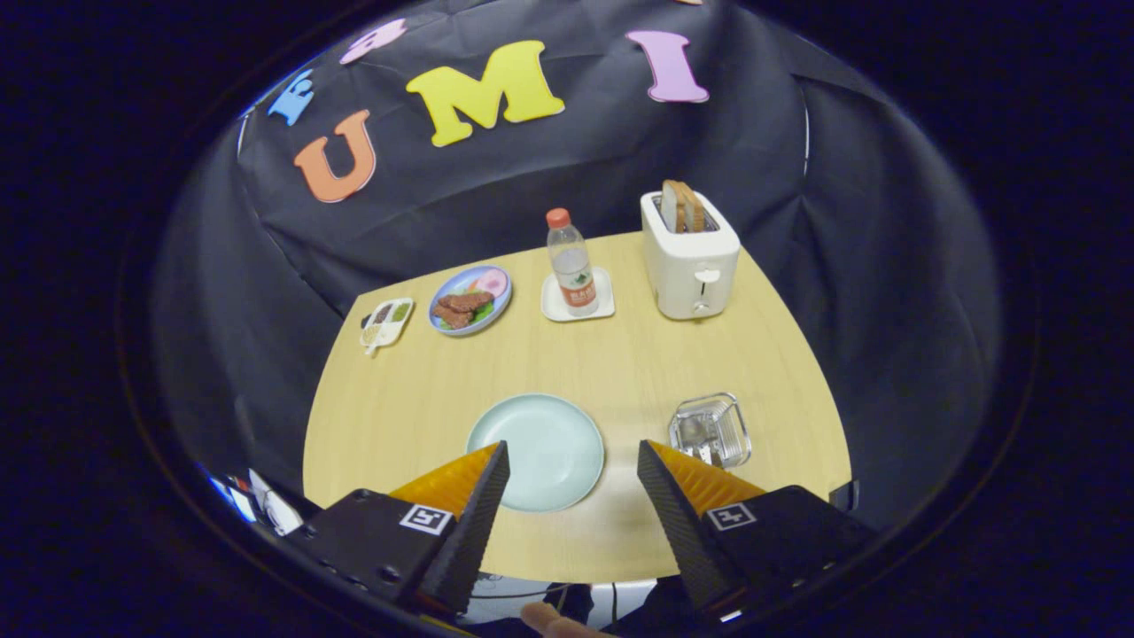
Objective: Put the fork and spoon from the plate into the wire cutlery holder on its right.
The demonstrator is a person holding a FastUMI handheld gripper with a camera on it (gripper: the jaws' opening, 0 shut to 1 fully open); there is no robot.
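Observation:
A pale green plate (540, 434) lies on the wooden table (620, 354) just ahead of my fingers, and its surface looks bare. To its right stands the wire cutlery holder (710, 430), with shiny metal showing inside; which pieces they are I cannot tell. My gripper (573, 445) hovers above the near edge of the table, open wide, with nothing between its fingers. The left fingertip sits over the plate's near left rim. The right fingertip lies between the plate and the holder.
Beyond the plate, a water bottle (570, 262) stands on a white coaster, with a white toaster (690, 257) holding bread to its right. A blue plate of food (469, 299) and a small sauce tray (386, 322) sit at the far left. A fingertip (549, 620) shows below the gripper.

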